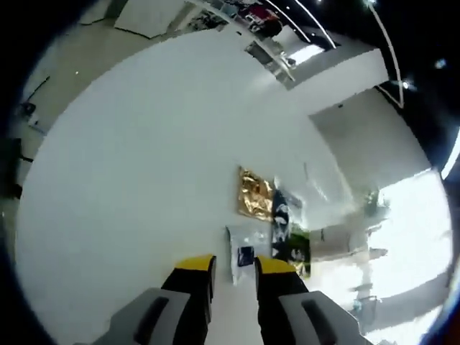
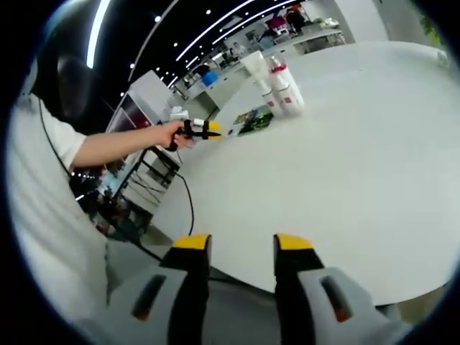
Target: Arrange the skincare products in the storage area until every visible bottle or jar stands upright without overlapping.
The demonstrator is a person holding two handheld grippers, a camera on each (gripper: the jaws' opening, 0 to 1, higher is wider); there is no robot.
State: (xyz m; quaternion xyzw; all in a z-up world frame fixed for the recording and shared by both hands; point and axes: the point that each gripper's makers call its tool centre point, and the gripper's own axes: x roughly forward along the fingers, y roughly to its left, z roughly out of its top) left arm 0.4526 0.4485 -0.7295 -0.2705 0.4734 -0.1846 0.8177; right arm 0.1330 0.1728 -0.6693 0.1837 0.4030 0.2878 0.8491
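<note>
Your left gripper (image 1: 235, 267) hangs over the white table (image 1: 136, 187) with jaws apart and nothing between them, tips just short of a clear packet (image 1: 244, 251), a gold packet (image 1: 254, 192) and a dark one (image 1: 282, 215). Right gripper (image 2: 241, 244) is spread and empty too. Across the table stand white bottles (image 2: 282, 88), looks like they're upright, though it's blurry.

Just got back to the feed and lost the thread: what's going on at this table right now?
A person holds a gripper in each hand over a round white table. The left gripper, open and empty, points toward flat sachets: a crinkled gold foil packet, a dark printed packet and a clear plastic pouch. The right gripper, also open and empty, hangs back at the table edge. White bottles with red labels stand clustered at the far side.
</note>
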